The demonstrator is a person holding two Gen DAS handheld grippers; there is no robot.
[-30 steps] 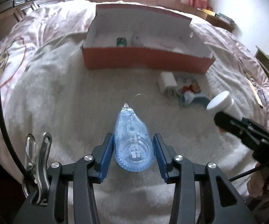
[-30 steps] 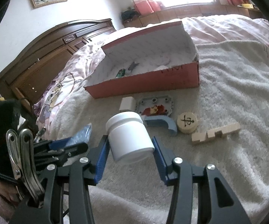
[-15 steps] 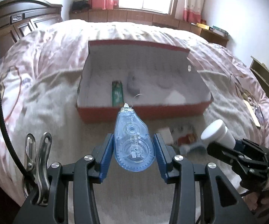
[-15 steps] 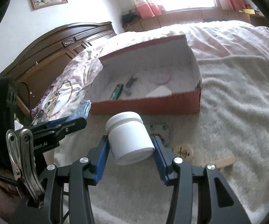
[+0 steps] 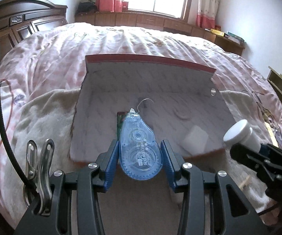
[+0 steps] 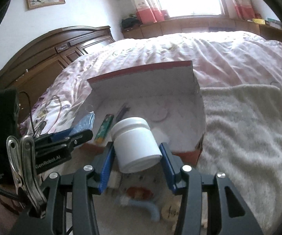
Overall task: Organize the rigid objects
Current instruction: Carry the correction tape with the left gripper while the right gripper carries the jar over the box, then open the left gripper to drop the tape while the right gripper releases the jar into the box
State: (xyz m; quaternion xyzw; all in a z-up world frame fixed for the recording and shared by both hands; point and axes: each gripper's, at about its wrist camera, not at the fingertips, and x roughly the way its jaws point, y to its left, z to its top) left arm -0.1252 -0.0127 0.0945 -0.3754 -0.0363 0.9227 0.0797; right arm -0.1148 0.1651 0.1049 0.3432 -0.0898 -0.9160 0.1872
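Observation:
My left gripper (image 5: 140, 156) is shut on a blue correction tape dispenser (image 5: 140, 146) and holds it above the near wall of the red cardboard box (image 5: 150, 60). My right gripper (image 6: 136, 156) is shut on a white round jar (image 6: 136, 143), held just in front of the box (image 6: 141, 70). The jar also shows at the right of the left wrist view (image 5: 240, 135). Inside the box lie a green lighter (image 6: 104, 129), a dark clip (image 6: 122, 111), a round disc (image 6: 159, 115) and a white block (image 5: 195, 140).
The box sits on a cream fleece blanket (image 6: 248, 137) over a pink bed. Below my right gripper on the blanket lie a blue curved piece (image 6: 148, 209), a round wooden chess piece (image 6: 169, 212) and a toy tile (image 6: 139, 192). A dark wooden headboard (image 6: 49, 58) stands at left.
Both grippers have moved forward and up toward the box with their objects still held. The box now fills the middle of both views and its inside is seen from above.

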